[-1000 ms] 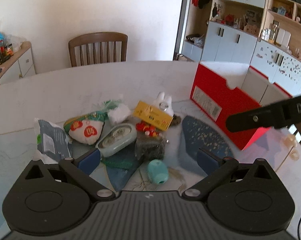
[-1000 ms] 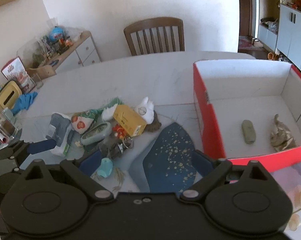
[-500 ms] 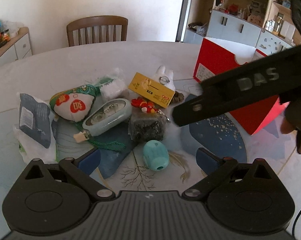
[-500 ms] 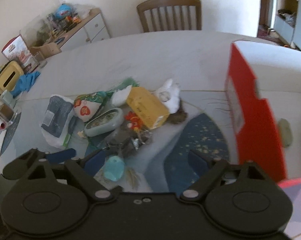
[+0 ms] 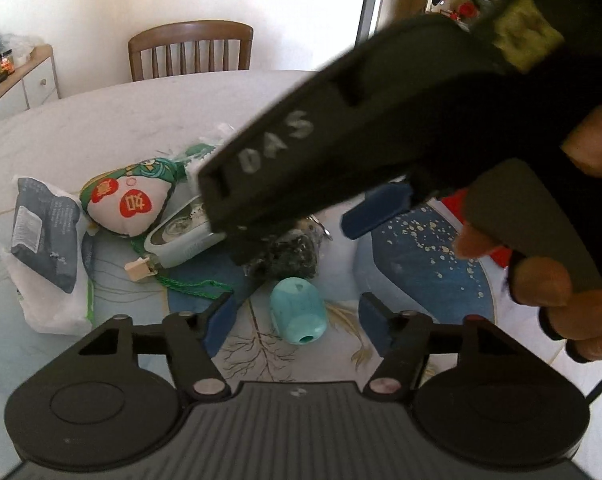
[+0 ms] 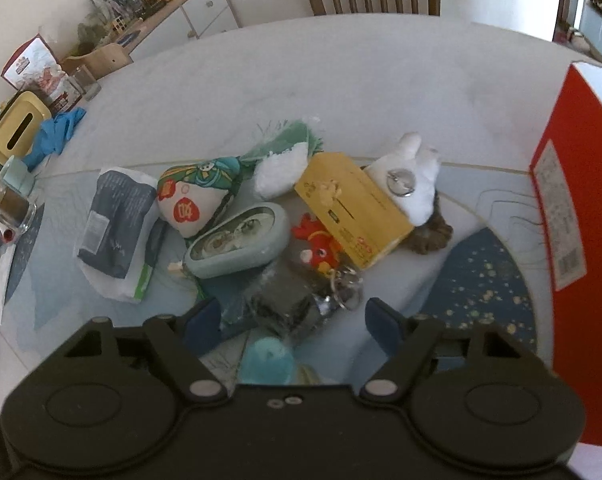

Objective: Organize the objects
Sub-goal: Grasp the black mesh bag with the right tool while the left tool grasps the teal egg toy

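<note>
A: Item one, left gripper (image 5: 295, 316)?
B: Jaws closing, partly spread. The turquoise egg-shaped toy (image 5: 298, 311) lies on the table (image 5: 101, 120) between its blue pads (image 5: 219, 320); neither pad presses on it. Nothing held.

A: Item two, right gripper (image 6: 293, 320)?
B: Jaws closing, wide apart. Between them sit the dark glittery pouch (image 6: 285, 300) and a metal key ring (image 6: 345, 284); whether the pads touch them I cannot tell. It reaches across the left wrist view, a hand (image 5: 553, 280) gripping it.

A: Remaining stock?
B: One pile mid-table: yellow box (image 6: 353, 212), white plush (image 6: 413, 184), red toy (image 6: 317, 240), oval green case (image 6: 237, 240), heart-printed pouch (image 6: 193, 196), grey packet (image 6: 113, 224). The red storage box (image 6: 573, 220) stands well to the right.
</note>
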A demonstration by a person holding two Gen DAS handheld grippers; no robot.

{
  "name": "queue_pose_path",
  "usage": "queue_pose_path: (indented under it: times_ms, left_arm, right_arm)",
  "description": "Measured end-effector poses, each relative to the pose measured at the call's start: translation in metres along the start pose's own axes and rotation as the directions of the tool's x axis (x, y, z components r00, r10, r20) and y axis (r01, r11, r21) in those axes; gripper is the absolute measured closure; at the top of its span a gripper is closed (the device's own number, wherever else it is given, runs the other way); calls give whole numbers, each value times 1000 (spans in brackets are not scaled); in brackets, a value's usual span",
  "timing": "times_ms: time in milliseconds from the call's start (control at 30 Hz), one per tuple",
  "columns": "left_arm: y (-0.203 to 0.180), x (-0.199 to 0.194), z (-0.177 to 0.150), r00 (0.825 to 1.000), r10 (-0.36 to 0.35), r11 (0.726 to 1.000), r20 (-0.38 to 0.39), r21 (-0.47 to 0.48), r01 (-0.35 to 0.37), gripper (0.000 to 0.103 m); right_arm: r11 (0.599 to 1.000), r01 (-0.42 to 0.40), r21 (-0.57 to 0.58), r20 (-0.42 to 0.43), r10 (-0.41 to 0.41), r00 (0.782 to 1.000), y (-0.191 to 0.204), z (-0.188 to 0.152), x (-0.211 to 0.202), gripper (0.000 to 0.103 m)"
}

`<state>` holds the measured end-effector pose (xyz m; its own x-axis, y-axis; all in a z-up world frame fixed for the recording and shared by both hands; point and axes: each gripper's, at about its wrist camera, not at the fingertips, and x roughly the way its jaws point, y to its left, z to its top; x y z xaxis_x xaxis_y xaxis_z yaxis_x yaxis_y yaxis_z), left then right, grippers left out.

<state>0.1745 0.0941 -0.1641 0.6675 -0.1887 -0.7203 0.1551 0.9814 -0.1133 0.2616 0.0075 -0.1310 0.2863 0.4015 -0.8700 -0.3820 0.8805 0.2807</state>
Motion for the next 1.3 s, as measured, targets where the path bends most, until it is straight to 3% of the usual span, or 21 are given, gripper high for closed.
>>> queue_pose_path:
  times_ms: [333,533,667,733,867,1300]
  left_arm:
    - [-1,6,-1,1000,-1,1000,-26,5,1,60]
    - [2,6,-2,1000,2,1000,-28,1,-2,71]
    - [3,4,-4,1000,2,1000,-30,1,-2,71]
    - [4,3,-5,1000,0,1000,-30,0,0,72]
    - [6,0,-8,1000,1,1000,-28,1,-1,72]
    - [6,-7,-1,1000,3,1000,-18,-25,-4,72]
  right_arm:
    - [993,-3,115,-89,14,996,-2,10,12,28]
    - [989,22,149,-111,-6,994,-5,9,12,49]
    - [987,4,162,-106,13,994,-10,5,4,59]
    - [987,-9,162,-99,26,995,-13,1,-1,70]
    - [989,-16,146,-81,28,996,-17,-6,-8,78]
    - [996,-56,68,-14,57,998,-23,-31,-53,81]
